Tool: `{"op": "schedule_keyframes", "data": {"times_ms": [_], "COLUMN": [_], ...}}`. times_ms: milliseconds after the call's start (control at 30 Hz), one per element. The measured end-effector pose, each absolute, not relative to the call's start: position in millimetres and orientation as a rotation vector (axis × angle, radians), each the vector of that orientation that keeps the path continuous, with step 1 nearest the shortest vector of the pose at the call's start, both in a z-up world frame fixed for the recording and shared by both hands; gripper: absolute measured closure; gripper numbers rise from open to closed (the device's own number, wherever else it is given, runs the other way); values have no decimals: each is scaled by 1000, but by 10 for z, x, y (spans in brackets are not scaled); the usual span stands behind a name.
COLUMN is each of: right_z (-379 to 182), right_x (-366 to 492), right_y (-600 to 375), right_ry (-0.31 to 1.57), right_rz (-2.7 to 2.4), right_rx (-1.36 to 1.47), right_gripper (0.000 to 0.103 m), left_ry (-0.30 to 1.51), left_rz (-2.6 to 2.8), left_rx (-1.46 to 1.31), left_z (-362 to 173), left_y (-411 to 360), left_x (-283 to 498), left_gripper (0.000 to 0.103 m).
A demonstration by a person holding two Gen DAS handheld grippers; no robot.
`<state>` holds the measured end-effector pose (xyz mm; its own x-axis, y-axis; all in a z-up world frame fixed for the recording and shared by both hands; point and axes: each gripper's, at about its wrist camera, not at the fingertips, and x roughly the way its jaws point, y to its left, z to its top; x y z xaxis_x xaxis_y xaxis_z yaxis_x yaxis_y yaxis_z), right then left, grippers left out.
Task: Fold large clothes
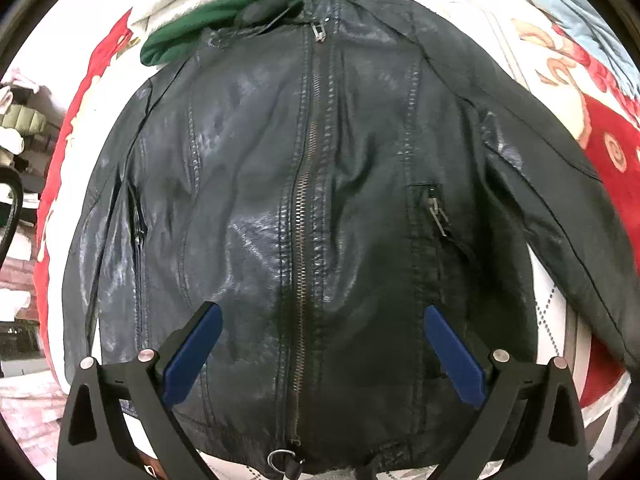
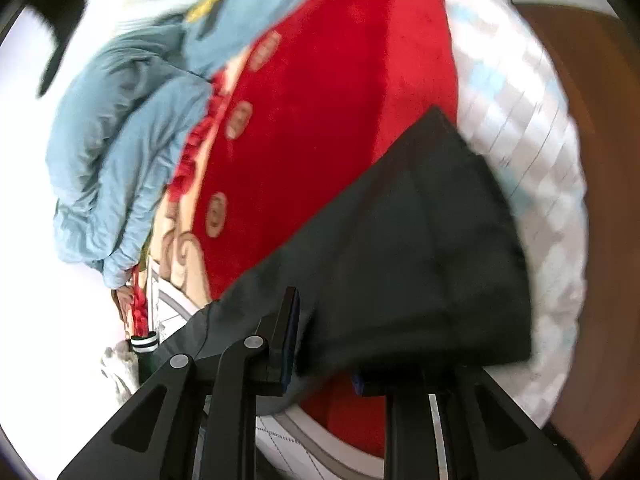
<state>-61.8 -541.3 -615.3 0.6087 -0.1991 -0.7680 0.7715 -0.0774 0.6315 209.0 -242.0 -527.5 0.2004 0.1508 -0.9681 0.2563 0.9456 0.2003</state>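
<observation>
A black leather jacket (image 1: 304, 184) lies front up and zipped on the bed, collar far, hem near me. Its right sleeve (image 1: 560, 216) stretches out to the right. My left gripper (image 1: 322, 322) hovers open and empty above the lower front, one blue pad on each side of the zipper. In the right wrist view my right gripper (image 2: 324, 344) is closed on the end of the black sleeve (image 2: 404, 252), which drapes over the jaws and hides the right finger. The view is blurred.
A red patterned blanket (image 2: 320, 100) covers the bed. A green garment with white stripes (image 1: 224, 12) lies past the collar. A light blue garment (image 2: 132, 132) is bunched at the far side. A white quilted cover (image 2: 532, 128) and brown floor (image 2: 600, 200) lie to the right.
</observation>
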Motion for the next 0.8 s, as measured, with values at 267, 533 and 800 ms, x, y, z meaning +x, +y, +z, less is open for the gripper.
{"op": "schedule_keyframes", "data": {"times_ms": [267,533,800], "right_z": [-6158,-4759,-4205], "right_x": [-353,513,2393], "right_y": [-5579,-5320,-4147], "right_ry": [426,425,648], "right_rz": [-886,-705,-372], "right_rx": [1475,1191,906], "right_gripper": [97,98,98], "left_ry": [1371,1364,1350], "left_rz": [-50,7,158], "left_rx": [316,206,68], "left_z": [-5302,-4972,-4782], "left_y": [-2347,-1955,-1046], "left_x": [2273,2566,2882], "left_gripper": [0,0,0]}}
